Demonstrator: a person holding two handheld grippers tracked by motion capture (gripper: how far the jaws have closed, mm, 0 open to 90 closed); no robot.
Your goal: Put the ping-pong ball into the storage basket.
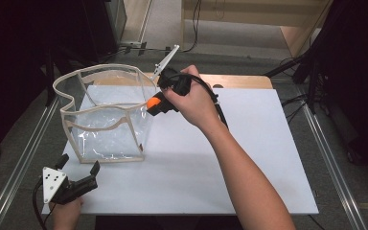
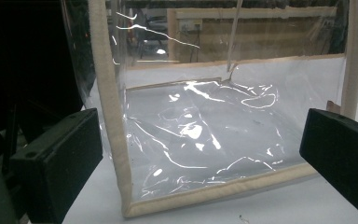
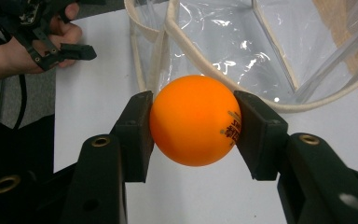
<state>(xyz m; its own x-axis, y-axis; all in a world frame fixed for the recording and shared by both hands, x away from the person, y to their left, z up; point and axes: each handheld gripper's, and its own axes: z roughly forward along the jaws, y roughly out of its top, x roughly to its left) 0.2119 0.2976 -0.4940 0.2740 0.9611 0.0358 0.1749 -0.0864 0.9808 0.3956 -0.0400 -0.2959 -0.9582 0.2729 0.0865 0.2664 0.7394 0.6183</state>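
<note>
**Orange ball in my right claw, at the edge of the clear bag**

The white table (image 1: 249, 158) spreads wide under my arms; on its far left part stands the clear plastic bag (image 1: 108, 115), upright and open at the top, its edges bound in cream tape; through my left gripper view I look straight into its shiny near wall (image 2: 205, 135). My right gripper (image 1: 154, 104) hangs just beside the bag's right side, near the rim; its jaws are closed tight on the orange ball (image 3: 193, 120), which shows dark print on one side. My left gripper (image 1: 79, 165) rests at the table's near left corner, just in front of the bag, jaws spread wide and holding nothing.
</note>
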